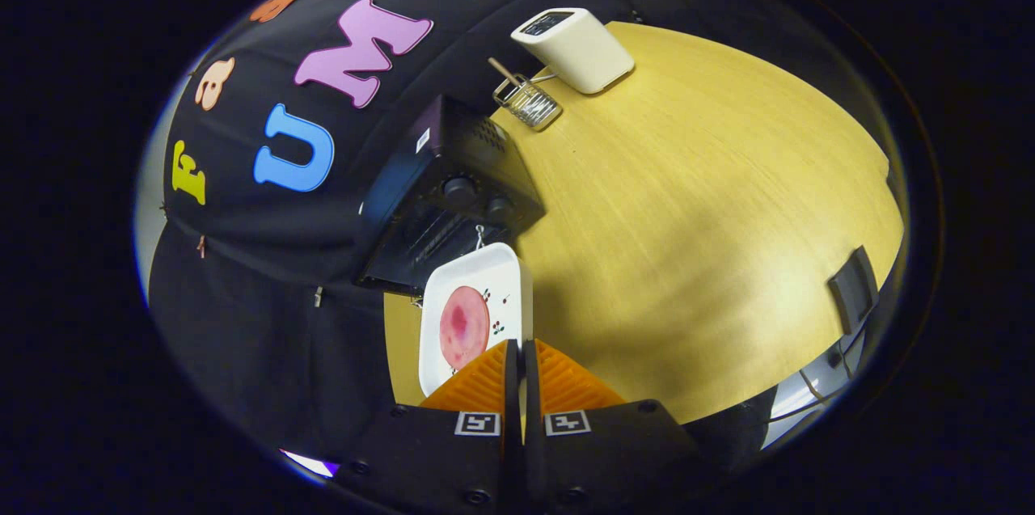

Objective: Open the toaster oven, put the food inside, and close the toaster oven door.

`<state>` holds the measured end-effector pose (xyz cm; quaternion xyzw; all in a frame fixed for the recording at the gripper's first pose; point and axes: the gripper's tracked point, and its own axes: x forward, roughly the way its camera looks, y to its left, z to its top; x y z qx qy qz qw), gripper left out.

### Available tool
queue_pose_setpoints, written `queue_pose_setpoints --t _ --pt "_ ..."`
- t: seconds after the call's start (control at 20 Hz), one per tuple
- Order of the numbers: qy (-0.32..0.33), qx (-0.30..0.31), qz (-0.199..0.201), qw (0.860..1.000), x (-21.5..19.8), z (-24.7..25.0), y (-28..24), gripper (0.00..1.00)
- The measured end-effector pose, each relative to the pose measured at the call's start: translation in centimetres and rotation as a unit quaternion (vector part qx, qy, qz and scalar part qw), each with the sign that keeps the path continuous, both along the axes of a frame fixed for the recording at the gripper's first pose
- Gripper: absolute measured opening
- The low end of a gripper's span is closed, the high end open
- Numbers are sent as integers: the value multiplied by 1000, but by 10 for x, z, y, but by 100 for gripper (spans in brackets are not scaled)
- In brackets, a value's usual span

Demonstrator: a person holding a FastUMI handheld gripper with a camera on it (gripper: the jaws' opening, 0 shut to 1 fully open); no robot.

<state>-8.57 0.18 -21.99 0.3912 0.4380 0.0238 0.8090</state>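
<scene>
My gripper is shut on the rim of a white square plate, whose edge runs between the two fingers. A round pink slice of food lies on the plate, just ahead of the fingertips. The plate hangs tilted above the wooden table. Right beyond it stands the black toaster oven, with two knobs and its front opening with the wire rack facing the plate. The plate's far edge reaches the opening. I cannot tell how the oven door stands; the plate hides that part.
A white pop-up toaster stands far across the table, with a small wire basket with a wooden handle beside it. A dark flat object sits at the table's edge. Black cloth hangs close behind the oven.
</scene>
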Motion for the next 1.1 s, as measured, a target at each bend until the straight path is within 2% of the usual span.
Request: queue_pose_setpoints --t 0.15,0.4,0.75,0.9,1.1 --pt "2 -4 2 1000 16 -11 37 6" --pt "-14 5 -29 999 66 -28 95 6" --pt "-31 3 -117 993 152 -60 134 6" --pt "-42 14 -174 984 181 -72 136 6" --pt "-53 21 -227 972 207 -87 140 6"
